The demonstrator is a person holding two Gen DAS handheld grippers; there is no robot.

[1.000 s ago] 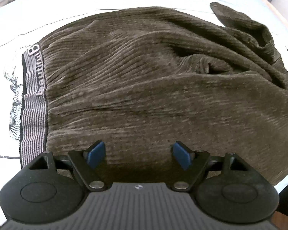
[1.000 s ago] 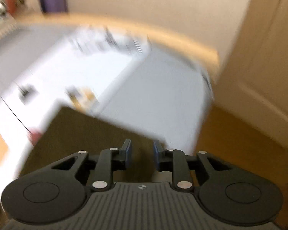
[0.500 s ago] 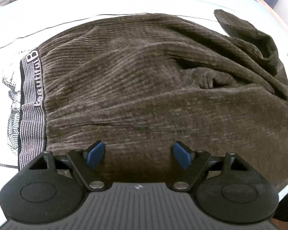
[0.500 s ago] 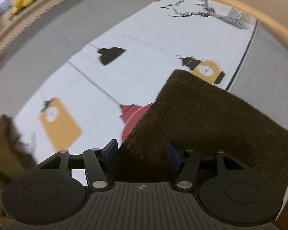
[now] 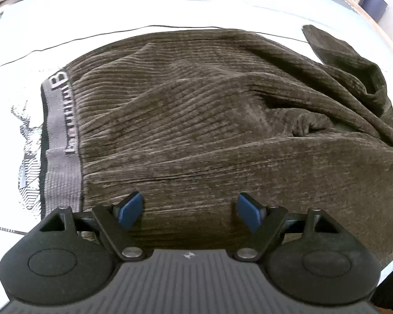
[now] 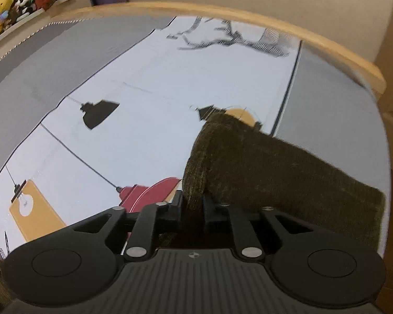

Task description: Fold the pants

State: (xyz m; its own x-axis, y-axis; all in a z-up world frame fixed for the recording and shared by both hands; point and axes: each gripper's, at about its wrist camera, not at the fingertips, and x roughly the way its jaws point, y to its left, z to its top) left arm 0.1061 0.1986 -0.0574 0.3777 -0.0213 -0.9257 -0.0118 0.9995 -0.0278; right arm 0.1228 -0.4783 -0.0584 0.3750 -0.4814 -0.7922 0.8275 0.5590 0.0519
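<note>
Closing on the hem end of one trouser leg, the right gripper [image 6: 192, 206] now pinches a raised ridge of brown cloth between its pads; half a second ago its jaws stood apart astride the flat leg end, so the grasp has only just been made. The brown corduroy pants [image 5: 209, 130] lie on a printed bedsheet [image 6: 144, 91], the grey lettered waistband [image 5: 61, 136] at the left of the left wrist view, the far leg rumpled and turned back on itself at the right. The left gripper [image 5: 190, 208] hovers over the seat area, its blue pads [image 5: 129, 206] spread wide with nothing between them. With the leg end secured, carrying it toward the waistband looks like the fold's likely next stage.
</note>
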